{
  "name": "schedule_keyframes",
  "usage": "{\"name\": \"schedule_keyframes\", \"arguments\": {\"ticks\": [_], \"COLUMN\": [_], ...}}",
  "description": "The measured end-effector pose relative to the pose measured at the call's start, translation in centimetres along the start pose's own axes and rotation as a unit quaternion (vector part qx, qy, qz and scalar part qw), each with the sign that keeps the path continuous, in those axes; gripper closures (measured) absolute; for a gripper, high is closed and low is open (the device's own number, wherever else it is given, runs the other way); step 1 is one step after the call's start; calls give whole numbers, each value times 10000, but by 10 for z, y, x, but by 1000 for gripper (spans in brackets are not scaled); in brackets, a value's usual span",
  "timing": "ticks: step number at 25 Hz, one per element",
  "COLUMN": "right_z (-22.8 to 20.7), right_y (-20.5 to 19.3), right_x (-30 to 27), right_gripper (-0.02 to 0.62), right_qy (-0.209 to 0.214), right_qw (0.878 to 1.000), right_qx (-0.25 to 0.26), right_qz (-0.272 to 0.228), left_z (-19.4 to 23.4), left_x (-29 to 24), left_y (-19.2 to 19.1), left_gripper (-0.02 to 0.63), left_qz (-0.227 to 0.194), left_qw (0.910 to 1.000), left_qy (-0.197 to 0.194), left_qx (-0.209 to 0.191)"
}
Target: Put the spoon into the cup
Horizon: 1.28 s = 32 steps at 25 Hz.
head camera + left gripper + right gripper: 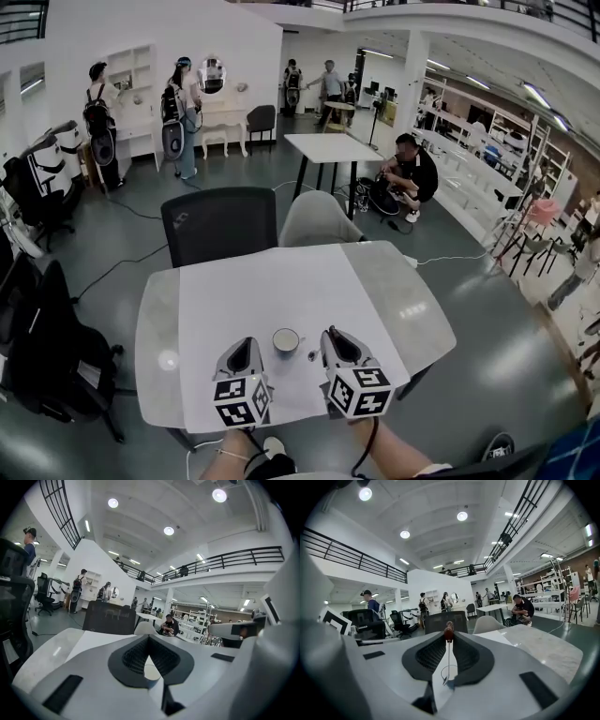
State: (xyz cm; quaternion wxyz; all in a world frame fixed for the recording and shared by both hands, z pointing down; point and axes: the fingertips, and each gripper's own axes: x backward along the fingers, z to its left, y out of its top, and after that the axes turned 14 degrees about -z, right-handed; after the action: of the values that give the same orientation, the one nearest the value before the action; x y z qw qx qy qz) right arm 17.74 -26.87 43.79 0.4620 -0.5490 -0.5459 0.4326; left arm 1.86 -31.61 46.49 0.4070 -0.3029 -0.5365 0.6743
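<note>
A small pale cup [285, 340] stands on the white mat [272, 291] near the table's front edge, between my two grippers. My right gripper [330, 332] is just right of the cup and shut on the spoon. In the right gripper view the spoon [448, 654] has a reddish-brown knob pinched at the tips of the right gripper [449, 637], and its thin stem hangs down to the bowl. The spoon's bowl [313, 355] sits low beside the cup. My left gripper [246, 343] is left of the cup, shut and empty. The cup [151, 672] shows below the left gripper [149, 639].
The round grey table [394, 291] has a black chair [220, 225] and a grey chair [317, 218] at its far side. Dark office chairs [37, 347] stand to the left. People stand and crouch farther back in the hall.
</note>
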Motion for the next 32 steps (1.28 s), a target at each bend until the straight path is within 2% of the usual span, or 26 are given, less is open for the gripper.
{"name": "schedule_keyframes", "arguments": {"ticks": [6,11,22,32], "right_z": [-7,-16,-25,-12], "right_y": [-3,-13,-28,-47], "right_x": [-57,-82,-91,-95], "right_gripper": [529,529,529,529], "right_qy": [88,142,629,993], "right_qw": [10000,9998,9959,9908], "right_qx": [-7,-111,-339,-370], "right_qz": [-32,123,552,841], "left_z": [21,38,41,49], "left_x": [-46,-61,-47,-29], "left_y": [-1,-15,-30,-43], "left_gripper": [595,595,595,595], "left_qz": [-25,194,511,565], "left_qw": [10000,9994,9946,9903], "left_qy": [42,293,896,1273], "left_qx": [-8,16,-144,-13]}}
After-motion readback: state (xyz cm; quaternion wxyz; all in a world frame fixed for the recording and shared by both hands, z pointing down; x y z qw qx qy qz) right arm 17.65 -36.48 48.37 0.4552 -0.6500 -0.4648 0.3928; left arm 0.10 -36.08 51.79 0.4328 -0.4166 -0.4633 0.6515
